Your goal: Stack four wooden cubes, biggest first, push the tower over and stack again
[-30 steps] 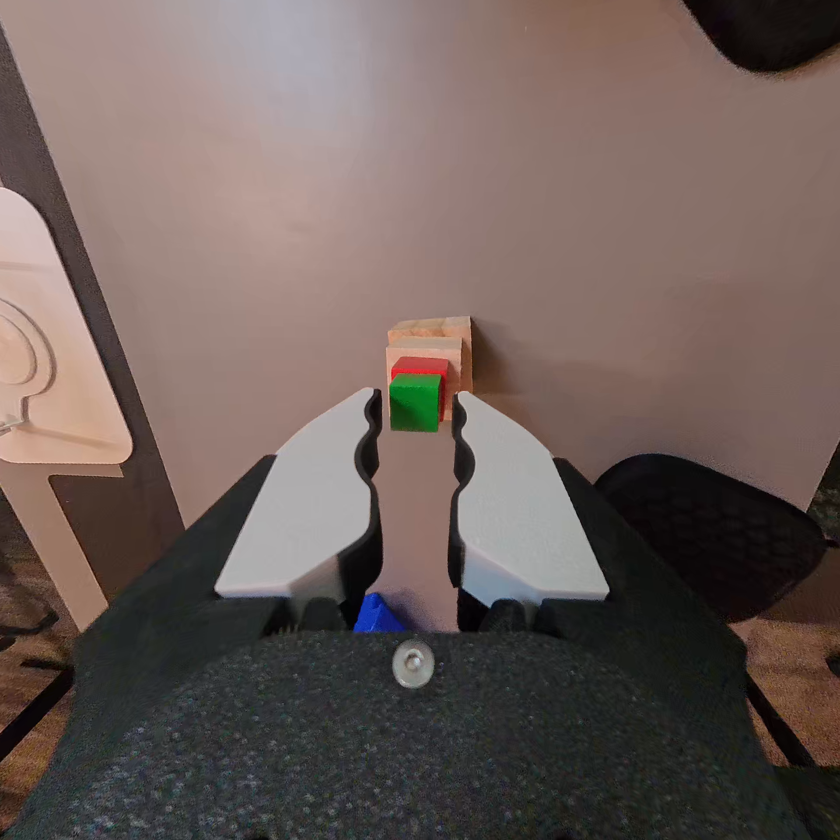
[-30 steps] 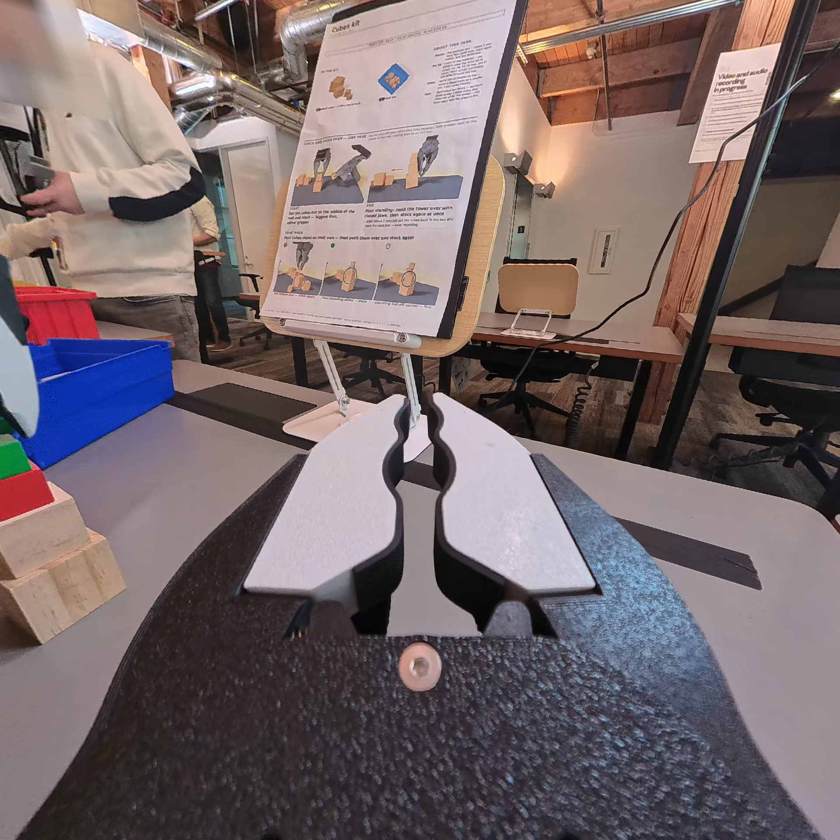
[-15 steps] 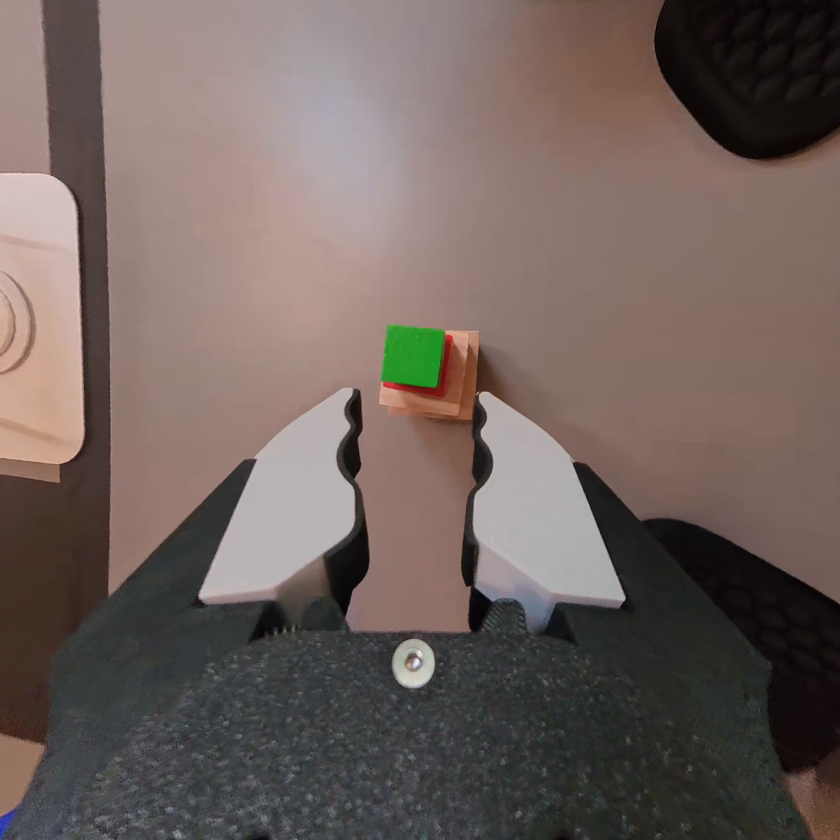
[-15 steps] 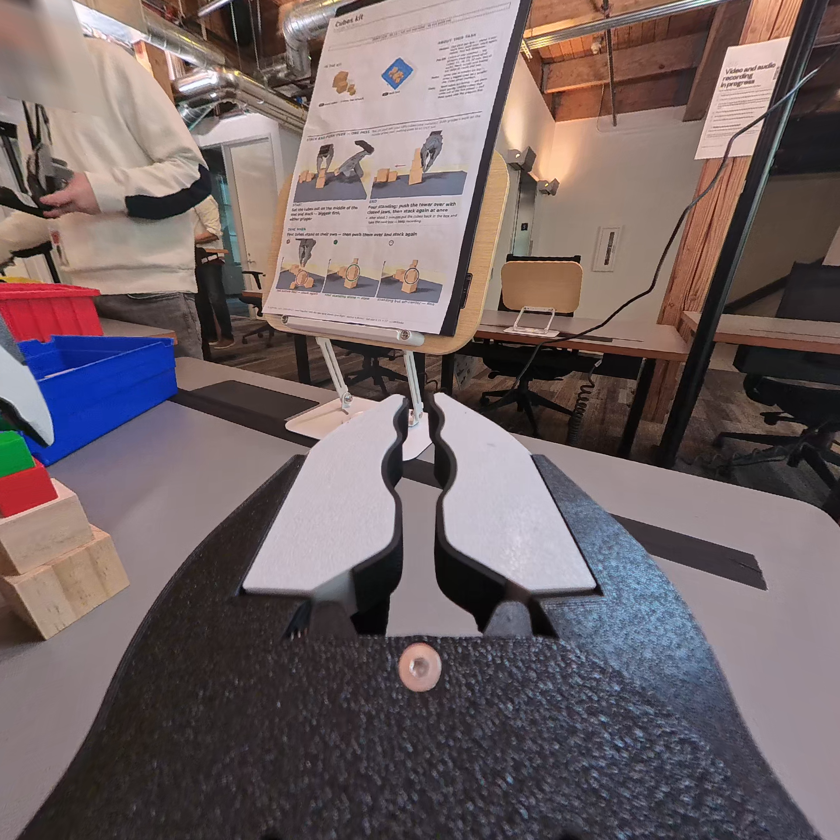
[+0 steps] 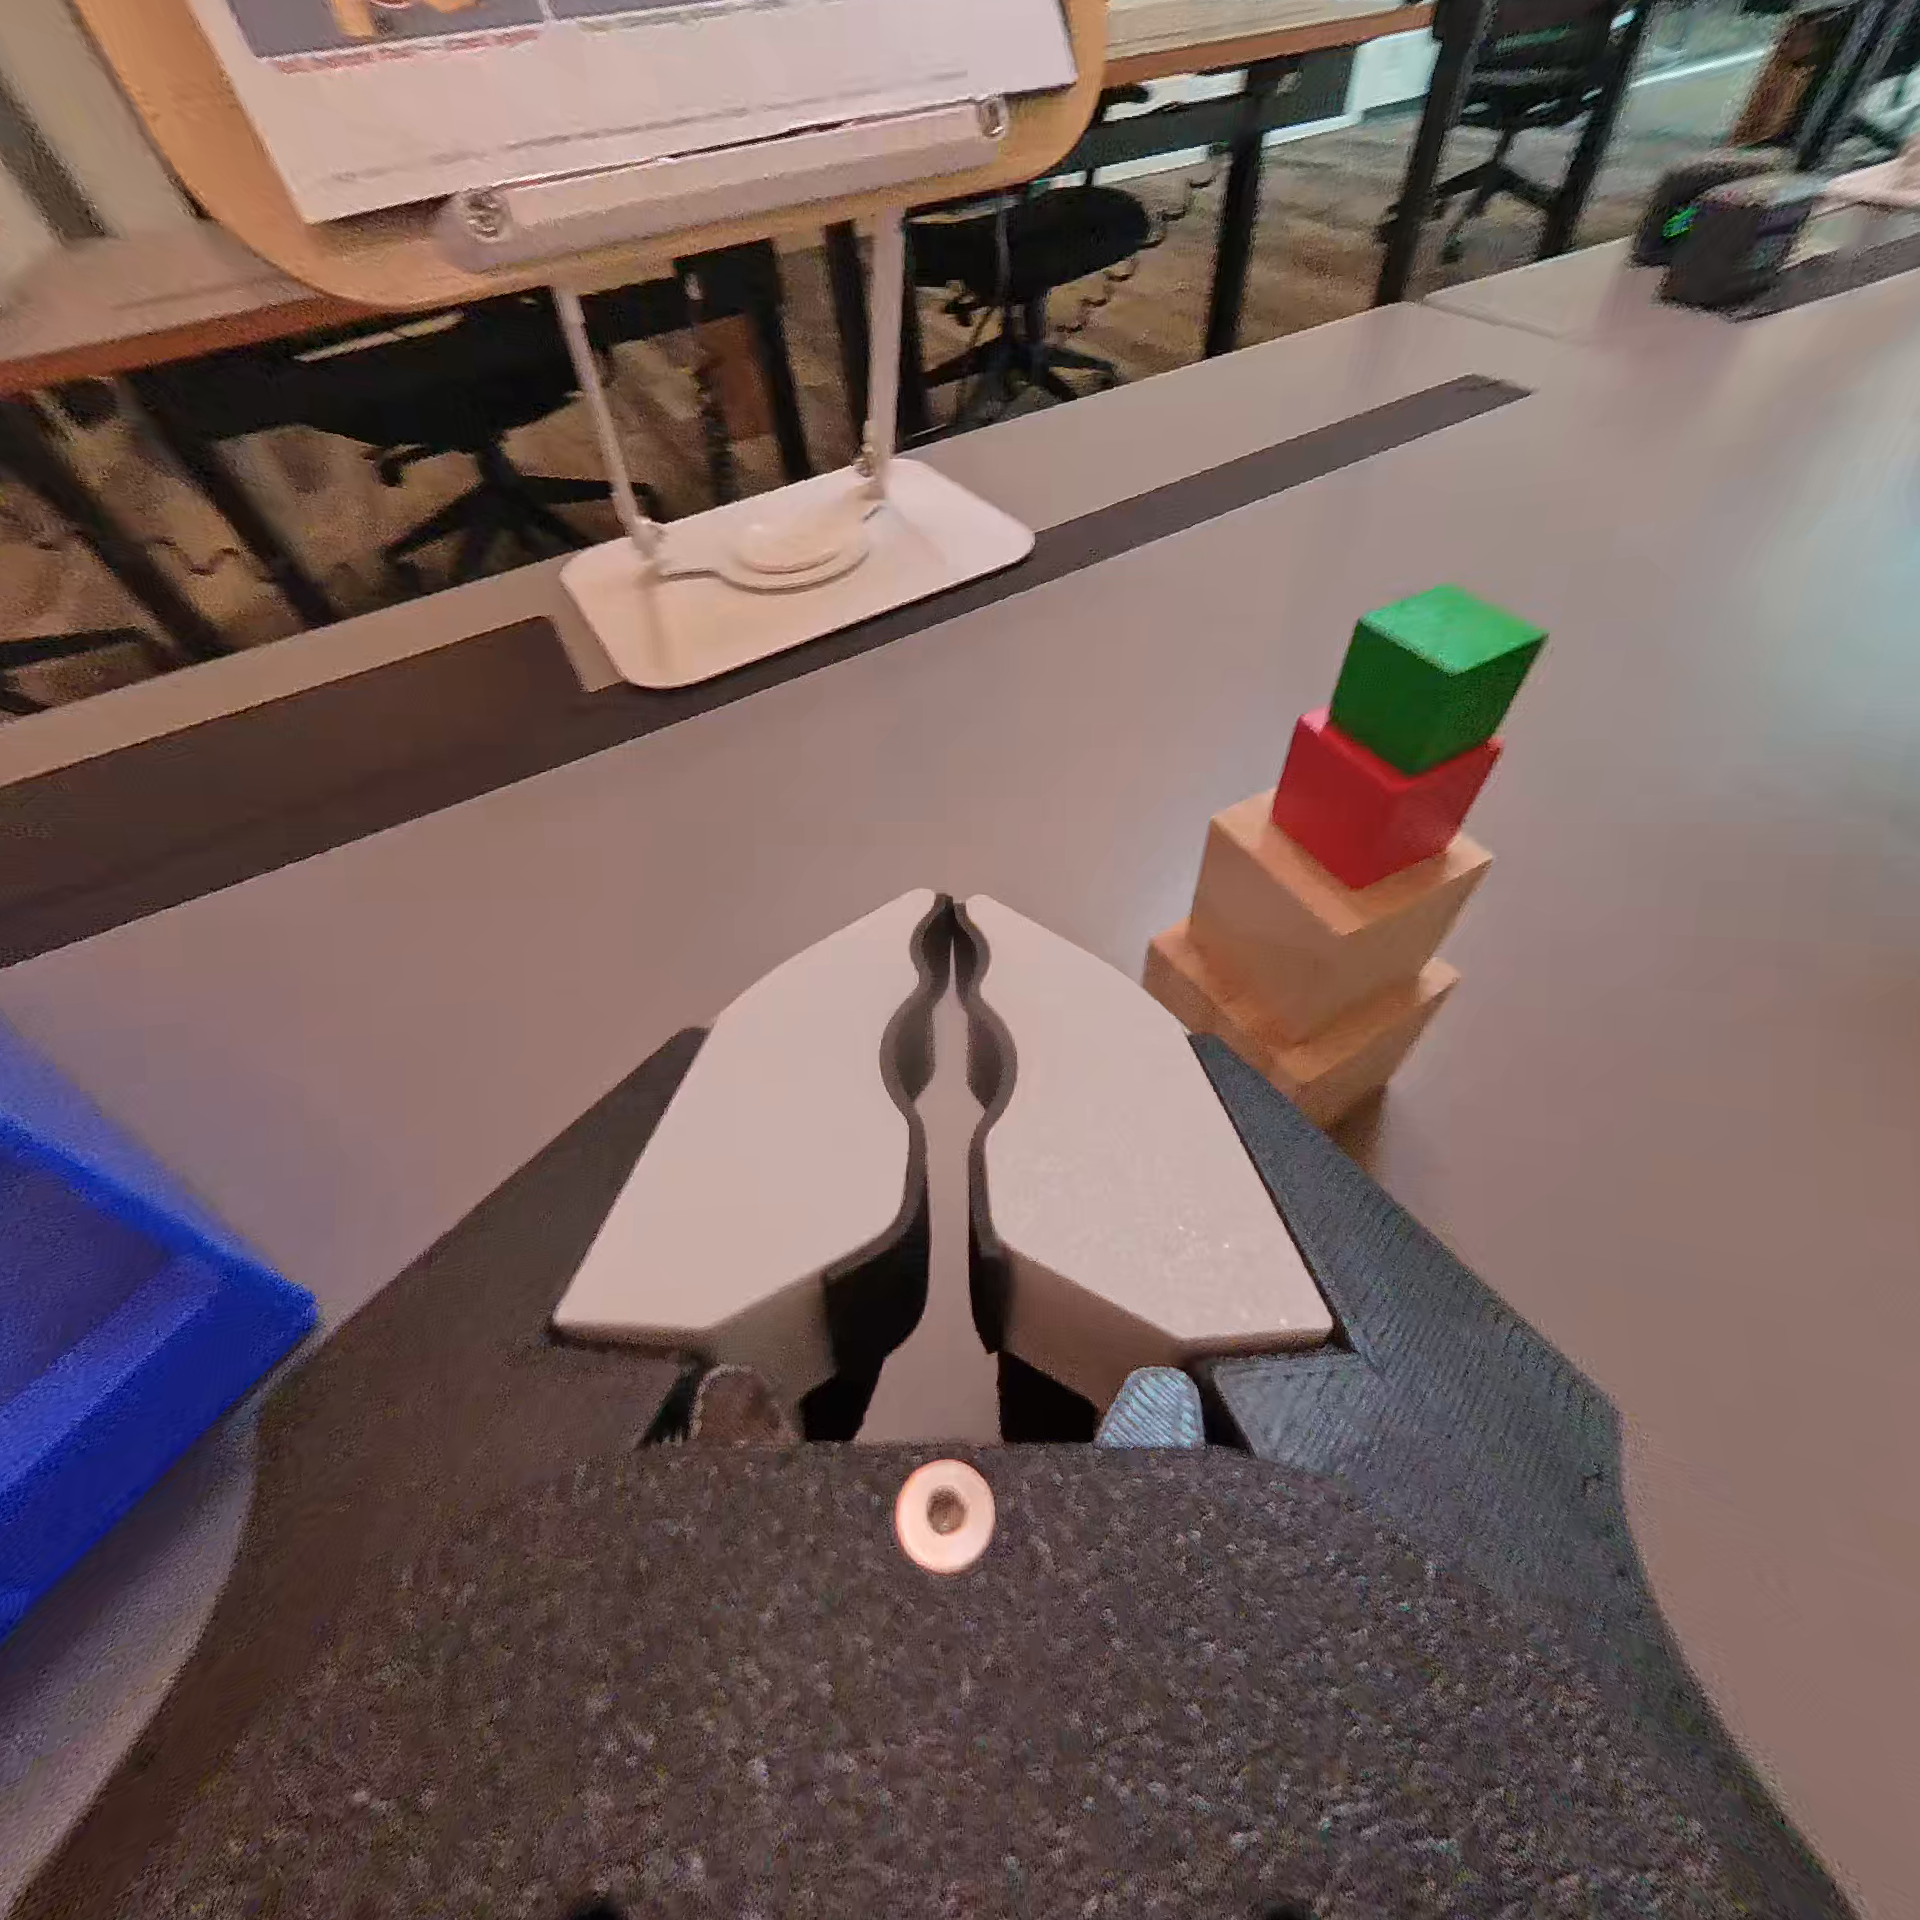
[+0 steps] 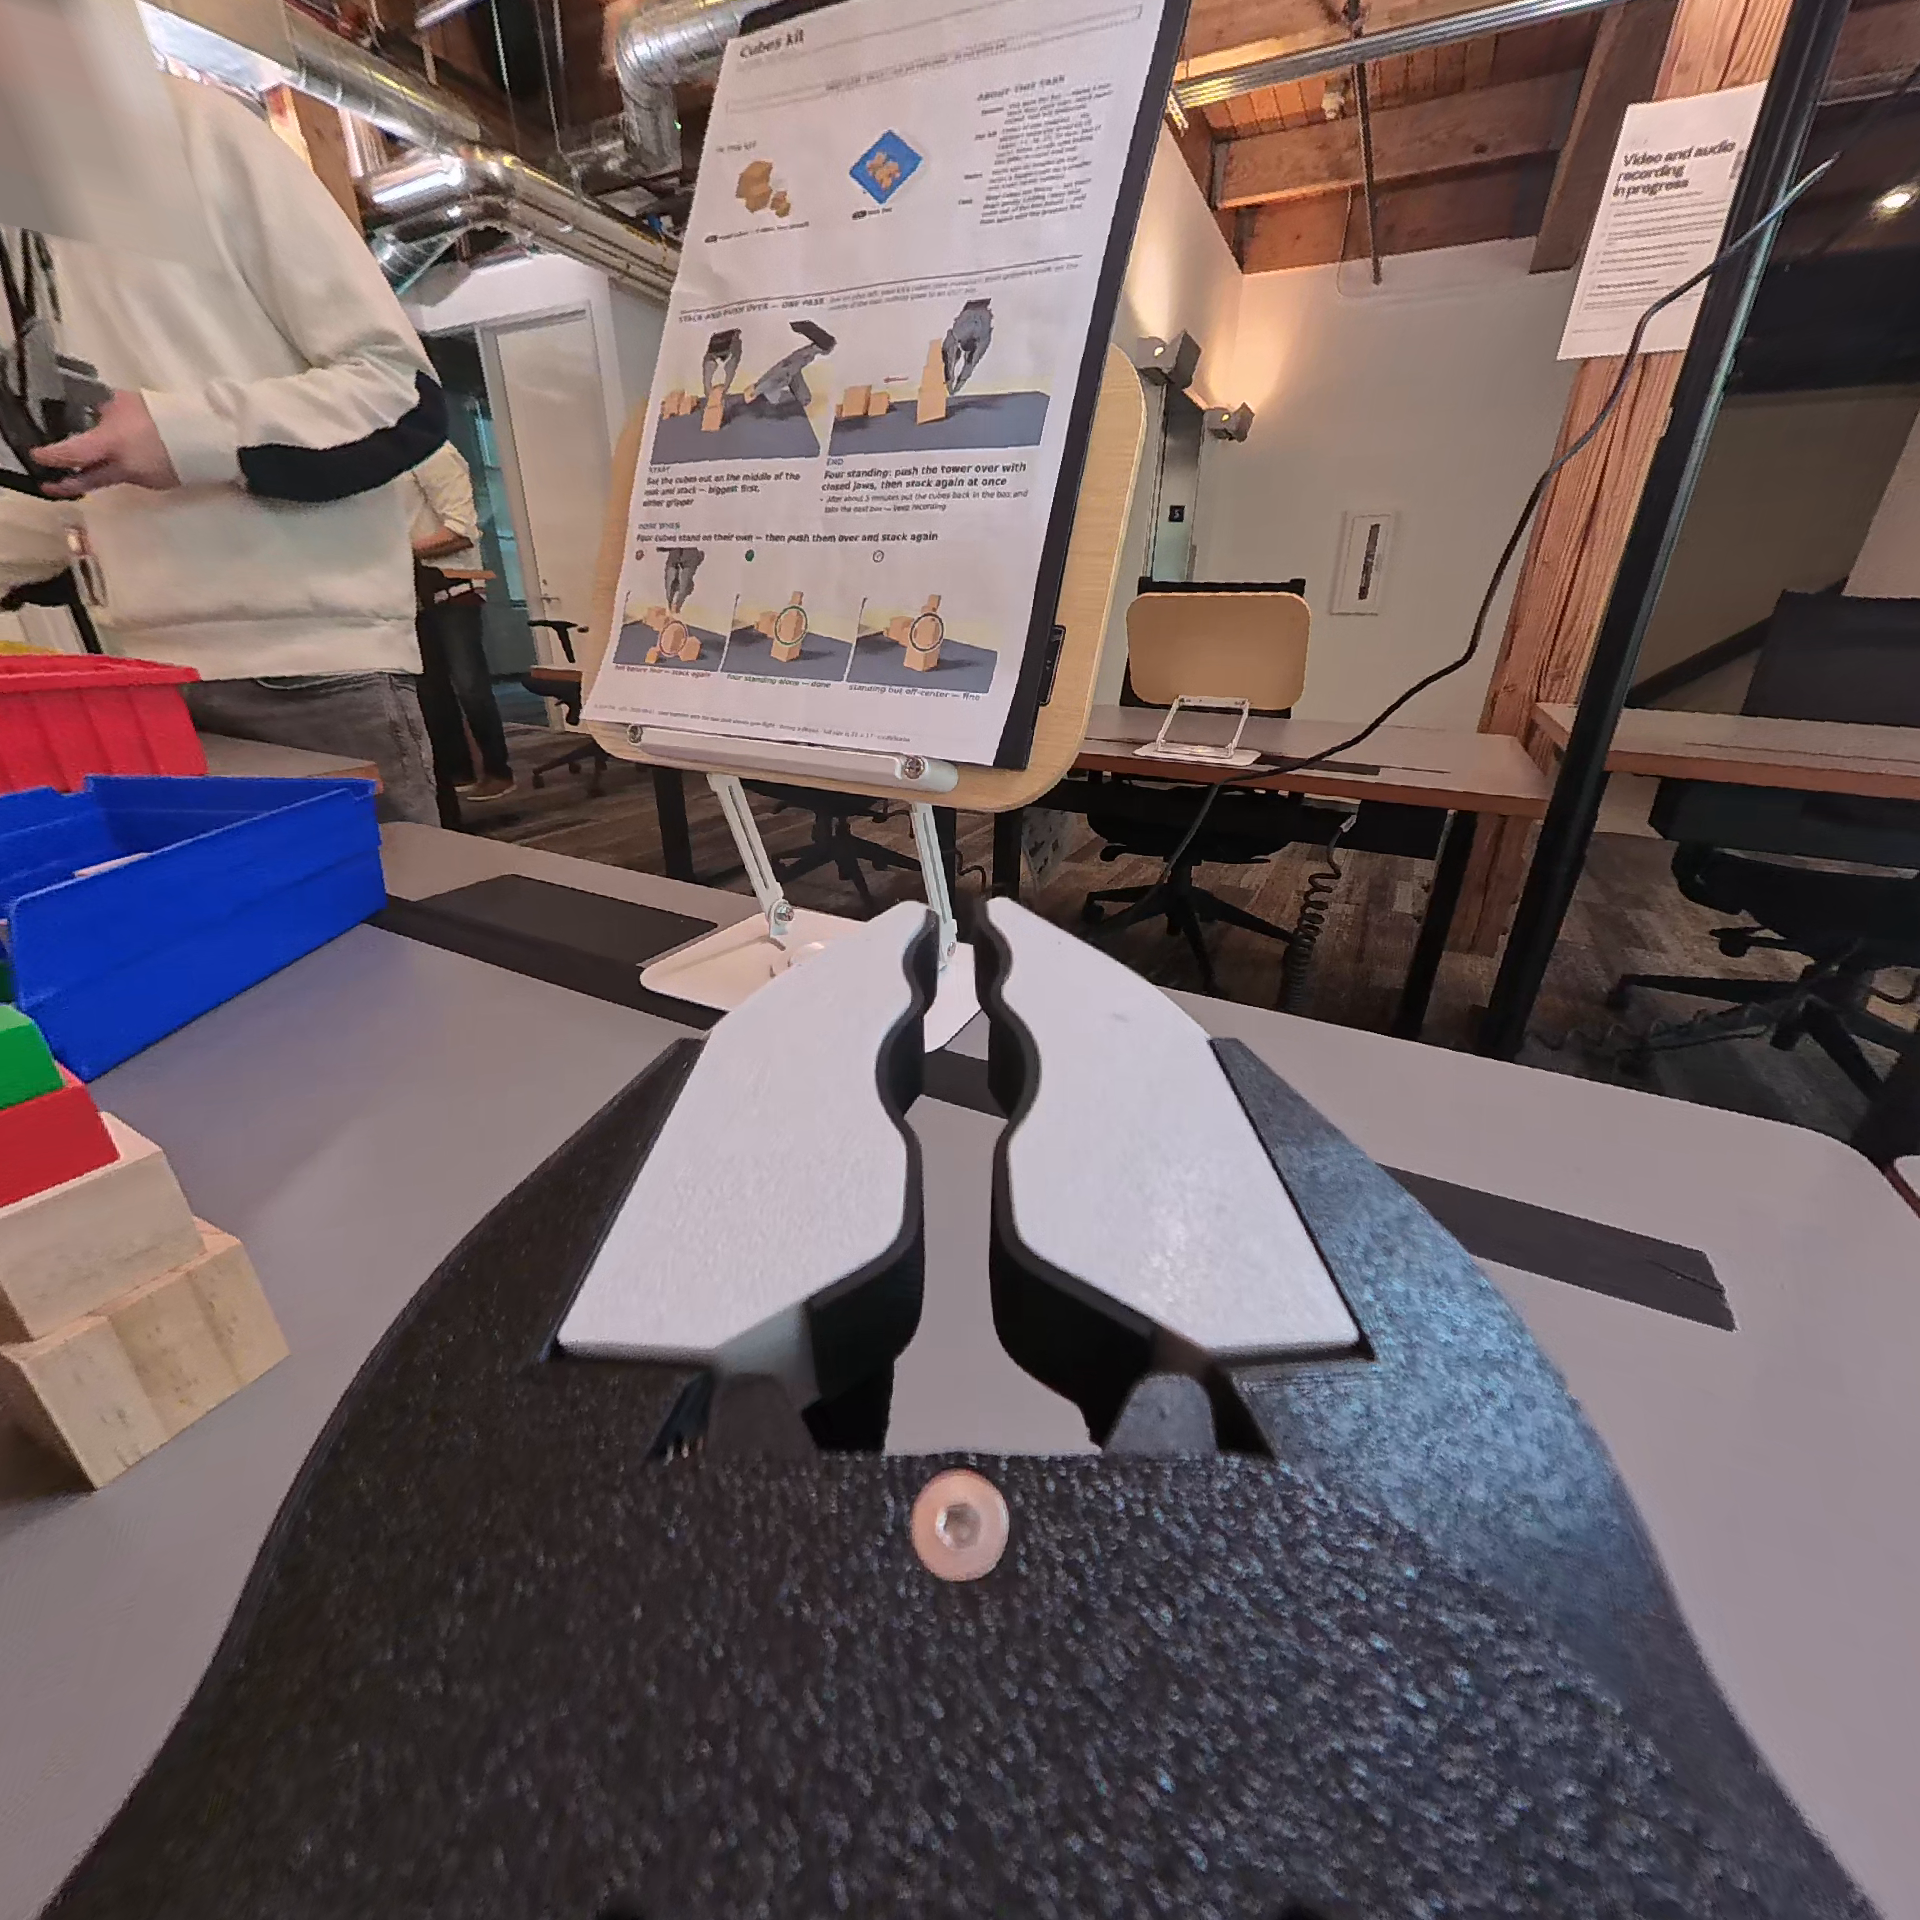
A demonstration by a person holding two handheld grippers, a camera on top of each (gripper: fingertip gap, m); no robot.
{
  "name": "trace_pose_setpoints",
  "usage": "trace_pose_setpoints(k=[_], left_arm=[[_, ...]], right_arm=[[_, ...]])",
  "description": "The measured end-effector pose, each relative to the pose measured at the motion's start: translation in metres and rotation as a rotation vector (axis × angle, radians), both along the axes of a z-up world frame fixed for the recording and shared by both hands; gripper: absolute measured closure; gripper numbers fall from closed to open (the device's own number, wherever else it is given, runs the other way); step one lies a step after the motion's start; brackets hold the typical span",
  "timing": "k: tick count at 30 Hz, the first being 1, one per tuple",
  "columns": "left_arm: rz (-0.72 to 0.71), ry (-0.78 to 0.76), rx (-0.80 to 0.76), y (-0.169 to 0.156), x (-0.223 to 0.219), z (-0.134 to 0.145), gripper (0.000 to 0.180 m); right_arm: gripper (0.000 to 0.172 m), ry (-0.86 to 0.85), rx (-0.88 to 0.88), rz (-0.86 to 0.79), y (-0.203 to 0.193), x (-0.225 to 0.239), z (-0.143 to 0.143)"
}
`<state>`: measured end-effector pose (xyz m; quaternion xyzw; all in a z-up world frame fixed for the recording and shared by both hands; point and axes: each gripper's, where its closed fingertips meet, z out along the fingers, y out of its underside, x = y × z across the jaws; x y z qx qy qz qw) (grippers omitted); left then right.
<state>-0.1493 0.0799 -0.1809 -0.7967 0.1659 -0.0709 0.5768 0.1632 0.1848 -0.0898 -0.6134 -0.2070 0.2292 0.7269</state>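
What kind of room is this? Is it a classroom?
More likely a shared office or workshop: long desks with rolling office chairs, bare ceiling pipes, and a grey table holding a block tower.

An open-plan office with an industrial loft look, set up for recording

Grey desks (image 6: pixel 436 1049) and wood-topped tables (image 6: pixel 1351 769) stand with black swivel chairs (image 6: pixel 1226 842) on dark carpet; exposed timber beams (image 6: pixel 1382 156), silver ducting (image 6: pixel 499 177) and a posted paper notice (image 6: pixel 1662 218) hang above, and a person in a cream sweater (image 6: pixel 260 436) stands by storage bins (image 6: pixel 187 904).
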Motion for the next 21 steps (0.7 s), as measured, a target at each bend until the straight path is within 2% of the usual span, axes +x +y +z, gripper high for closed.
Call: trace_pose_setpoints(k=[3, 7, 13, 16, 18, 21], left_arm=[[0.057, 0.036, 0.006, 0.005, 0.002, -0.015, 0.180], [0.037, 0.079, -0.010, 0.010, 0.014, -0.036, 0.180], [0.057, 0.042, 0.106, 0.028, 0.015, -0.011, 0.180], [0.057, 0.096, 0.139, 0.039, 0.007, -0.005, 0.180], [0.079, 0.131, 0.127, 0.041, -0.002, -0.010, 0.180], [0.083, 0.097, 0.081, 0.031, -0.007, -0.019, 0.180]], right_arm=[[0.167, 0.008, -0.007, -0.017, 0.001, 0.001, 0.000], [0.170, 0.010, -0.015, -0.027, 0.003, 0.001, -0.003], [0.172, 0.015, -0.010, -0.053, 0.002, 0.001, 0.001], [0.171, 0.016, -0.021, -0.072, 0.003, 0.003, 0.000], [0.171, 0.018, -0.024, -0.079, 0.003, 0.004, 0.000], [0.171, 0.021, -0.022, -0.086, 0.003, 0.007, 0.001]])
